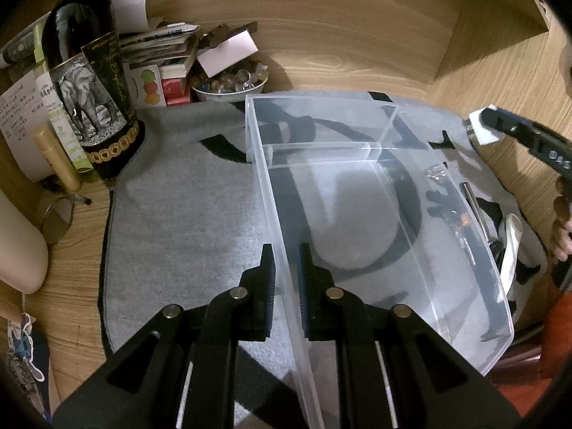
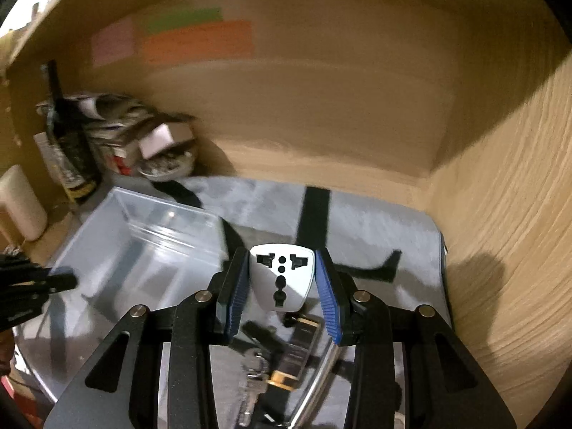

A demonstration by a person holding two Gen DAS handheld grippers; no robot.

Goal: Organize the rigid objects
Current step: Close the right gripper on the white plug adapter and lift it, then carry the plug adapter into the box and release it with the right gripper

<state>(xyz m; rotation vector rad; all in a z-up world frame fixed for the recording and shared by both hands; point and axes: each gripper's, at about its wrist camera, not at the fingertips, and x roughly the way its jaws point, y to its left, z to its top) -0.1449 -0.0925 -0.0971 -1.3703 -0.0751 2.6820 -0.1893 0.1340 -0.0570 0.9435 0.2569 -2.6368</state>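
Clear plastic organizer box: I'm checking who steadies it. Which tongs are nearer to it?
Left. The left tongs straddle the clear plastic organizer box at its left wall. The right tongs, shut on a travel plug adapter, are off to its right side.

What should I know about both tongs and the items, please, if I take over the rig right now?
Left tongs: shut on the near wall of the clear bin, steadying it on the grey mat.
Right tongs: shut on the white plug adapter, held above the mat, right of the bin.
Done: nothing visibly inside the bin.
Left: drop the adapter in, then the keys and other small items beside the bin.
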